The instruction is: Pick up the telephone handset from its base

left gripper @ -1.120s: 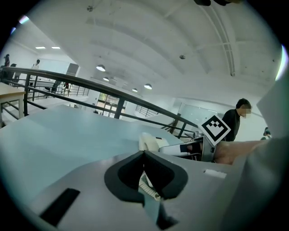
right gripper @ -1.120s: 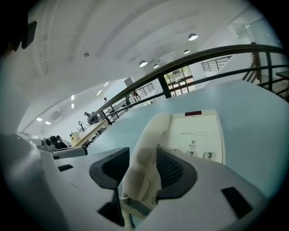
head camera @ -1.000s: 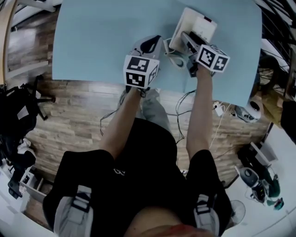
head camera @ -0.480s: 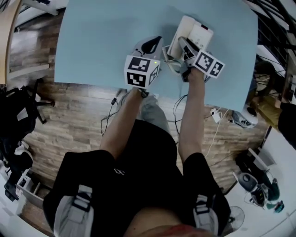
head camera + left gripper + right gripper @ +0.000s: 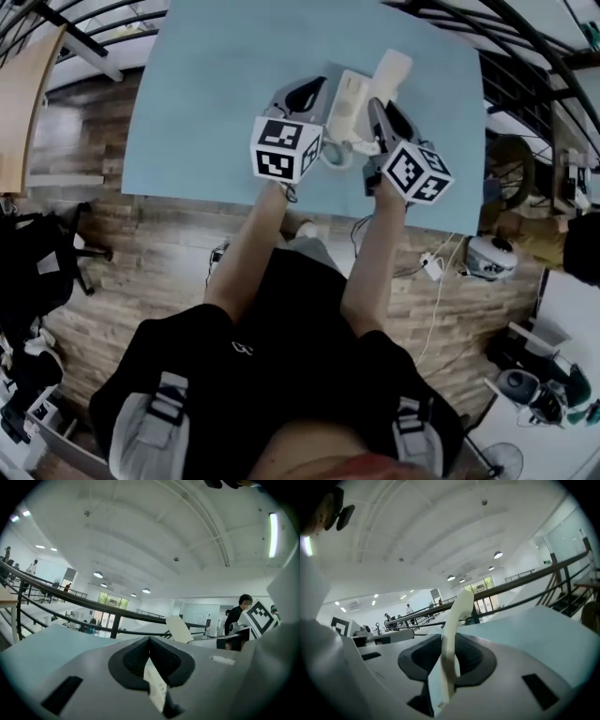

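Observation:
My right gripper [image 5: 384, 103] has its jaws closing on the white telephone handset [image 5: 392, 67], whose lower end is clamped between the pads. In the right gripper view the handset [image 5: 457, 620] sticks up and forward out of the right gripper [image 5: 450, 641], above the table. The white base [image 5: 349, 94] lies on the light blue table [image 5: 216, 94], partly hidden by the gripper. A coiled cord [image 5: 336, 153] hangs near its front. My left gripper [image 5: 305, 91] hovers just left of the base, jaws together. In the left gripper view a thin white sliver shows in the left gripper's [image 5: 150, 641] seam.
The left gripper view shows the handset [image 5: 179, 629] ahead right, the right gripper's marker cube [image 5: 258, 616] and a person [image 5: 239, 613] behind it. Wooden floor surrounds the table, with cables [image 5: 436, 267] at the right and a dark bag [image 5: 37, 272] at the left.
Both grippers have risen. The right jaws closed on the handset and lifted it off the base; the handset now points up past the base's far end.

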### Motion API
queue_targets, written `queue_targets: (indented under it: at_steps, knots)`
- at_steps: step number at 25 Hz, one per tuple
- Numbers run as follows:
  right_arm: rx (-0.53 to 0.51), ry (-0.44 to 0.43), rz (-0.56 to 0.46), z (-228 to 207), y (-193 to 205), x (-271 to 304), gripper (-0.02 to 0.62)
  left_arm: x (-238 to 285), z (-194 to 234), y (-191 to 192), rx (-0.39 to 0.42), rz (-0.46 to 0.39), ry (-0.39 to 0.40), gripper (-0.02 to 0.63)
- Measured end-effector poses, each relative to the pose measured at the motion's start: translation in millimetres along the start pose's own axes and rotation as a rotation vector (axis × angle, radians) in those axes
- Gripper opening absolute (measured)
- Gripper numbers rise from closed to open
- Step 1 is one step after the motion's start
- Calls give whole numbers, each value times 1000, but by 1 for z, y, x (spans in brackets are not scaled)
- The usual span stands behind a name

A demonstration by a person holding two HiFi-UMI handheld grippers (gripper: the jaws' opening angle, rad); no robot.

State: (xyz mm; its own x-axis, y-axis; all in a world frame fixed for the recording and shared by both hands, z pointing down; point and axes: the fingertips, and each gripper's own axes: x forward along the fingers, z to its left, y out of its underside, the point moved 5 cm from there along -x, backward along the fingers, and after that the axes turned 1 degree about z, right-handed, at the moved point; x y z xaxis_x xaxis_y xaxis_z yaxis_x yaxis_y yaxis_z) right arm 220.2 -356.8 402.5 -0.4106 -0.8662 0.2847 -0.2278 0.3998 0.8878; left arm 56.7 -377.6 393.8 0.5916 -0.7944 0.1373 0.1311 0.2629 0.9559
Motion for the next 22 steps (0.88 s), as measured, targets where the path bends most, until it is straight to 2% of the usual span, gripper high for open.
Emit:
queue_targets:
  at_steps: [5, 8, 10, 22]
  knots:
    - [-169, 60, -134, 8, -45, -41, 83, -4, -19, -44, 76, -84, 38, 0]
    - [-213, 63, -267, 7, -68, -60, 83, -2, -29, -63, 104, -118, 58, 0]
    - [-215, 55, -321, 6, -76, -65, 83, -1, -33, -71, 122, -134, 69, 0]
    - [-248, 69, -292, 5, -71, -56, 83, 3, -32, -71, 129, -128, 78, 0]
